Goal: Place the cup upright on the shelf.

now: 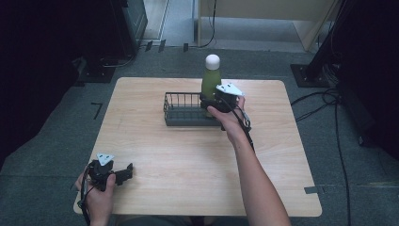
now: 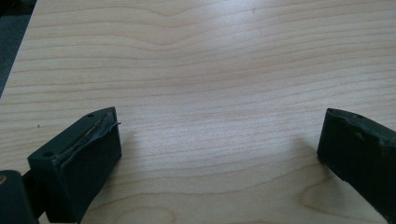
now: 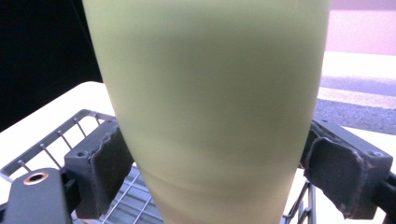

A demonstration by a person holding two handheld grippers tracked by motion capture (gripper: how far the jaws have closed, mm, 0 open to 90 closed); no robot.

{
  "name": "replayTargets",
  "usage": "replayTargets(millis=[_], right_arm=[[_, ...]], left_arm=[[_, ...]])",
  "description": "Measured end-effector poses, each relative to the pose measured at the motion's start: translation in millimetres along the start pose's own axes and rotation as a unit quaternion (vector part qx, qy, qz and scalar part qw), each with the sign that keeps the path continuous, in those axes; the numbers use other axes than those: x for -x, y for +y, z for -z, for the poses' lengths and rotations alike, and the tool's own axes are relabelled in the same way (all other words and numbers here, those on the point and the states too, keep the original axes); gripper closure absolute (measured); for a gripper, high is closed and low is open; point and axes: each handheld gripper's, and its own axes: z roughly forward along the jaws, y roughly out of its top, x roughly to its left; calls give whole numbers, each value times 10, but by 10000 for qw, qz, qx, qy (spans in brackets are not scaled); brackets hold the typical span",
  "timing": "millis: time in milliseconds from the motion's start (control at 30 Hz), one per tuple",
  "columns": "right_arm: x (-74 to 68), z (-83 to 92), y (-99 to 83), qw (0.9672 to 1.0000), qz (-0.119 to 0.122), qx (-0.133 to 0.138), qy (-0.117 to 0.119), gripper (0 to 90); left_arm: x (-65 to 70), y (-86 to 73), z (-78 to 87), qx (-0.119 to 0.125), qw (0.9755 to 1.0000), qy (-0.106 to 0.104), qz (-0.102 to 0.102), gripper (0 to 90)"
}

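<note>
Where the green bottle (image 1: 211, 81) stands upright with its white cap (image 1: 212, 61) uppermost, its base sits in the right end of the dark wire basket (image 1: 181, 111), which rests on the far middle of the wooden desk (image 1: 188, 155). Seen from the right tool view, the bottle (image 3: 210, 107) rises as a broad pale-green body between the two black jaws, and the basket's wire floor and rail (image 3: 56, 140) lie below and to the left of it. The right tool (image 1: 217, 100) is at the bottle's near side, level with its lower body, held by the person's right hand (image 1: 228, 117). Its jaws stand on either side of the bottle with the bottle between them; the left pad (image 3: 109, 163) lies just at the bottle's wall and the right pad (image 3: 334, 175) just beside it, and whether either presses on it cannot be told. No earlier state is shown. Well apart from the bottle, at the near left corner of the desk, the left tool (image 1: 123, 173) lies low over the wood in the person's left hand (image 1: 101, 195). In the left tool view its jaws stand wide apart over bare desk (image 2: 210, 93), with nothing between them, so that tool is open.
</note>
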Motion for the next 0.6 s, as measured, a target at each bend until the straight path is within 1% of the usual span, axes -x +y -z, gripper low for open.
replayTargets(millis=[67,100,133,200,400,467,600], right_arm=[[3,16,-11,10000,4,-79,53,63],[3,16,-11,10000,4,-79,53,63],[2,22,-14,9999,-7,-124,89,32],[8,51,-20,9997,-18,-215,71,0],[18,114,-28,9998,13,-187,60,0],[12,146,-36,9998,62,-194,44,0],[3,215,-49,9997,143,-161,90,0]], left_arm=[[0,0,0,0,10000,-3,1,2],[0,0,0,0,10000,-3,1,1],[0,0,0,0,10000,-4,0,1],[0,0,0,0,10000,-4,-2,1],[1,1,-2,1,10000,-9,-6,1],[1,1,-2,0,10000,-9,-8,1],[1,1,-1,0,10000,-9,-8,1]])
